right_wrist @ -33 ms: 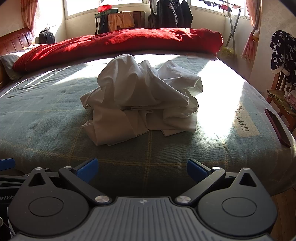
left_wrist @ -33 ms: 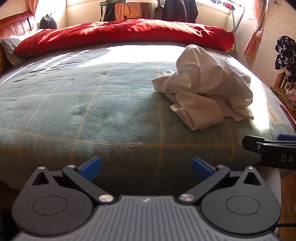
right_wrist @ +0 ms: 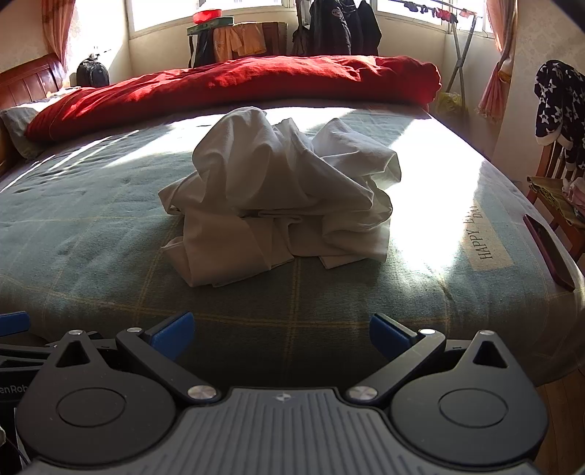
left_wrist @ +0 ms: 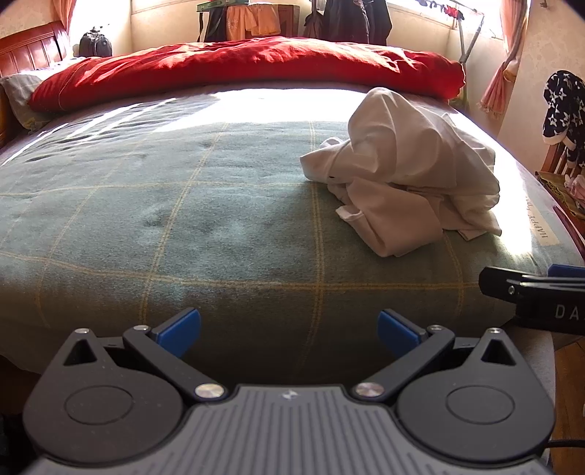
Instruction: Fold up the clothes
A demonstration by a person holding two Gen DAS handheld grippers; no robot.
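Sunlight from the windows (right_wrist: 204, 14) falls in a bright band across the bed (right_wrist: 91, 226), which wears a green checked blanket. A red duvet (right_wrist: 256, 84) lies bunched along its far side, beside a wooden headboard (right_wrist: 29, 80). Clothes hang on a rack (right_wrist: 340, 29) by the cream wall. Pink curtains (right_wrist: 493, 84) frame the right window, near a wooden chair (right_wrist: 548, 171).
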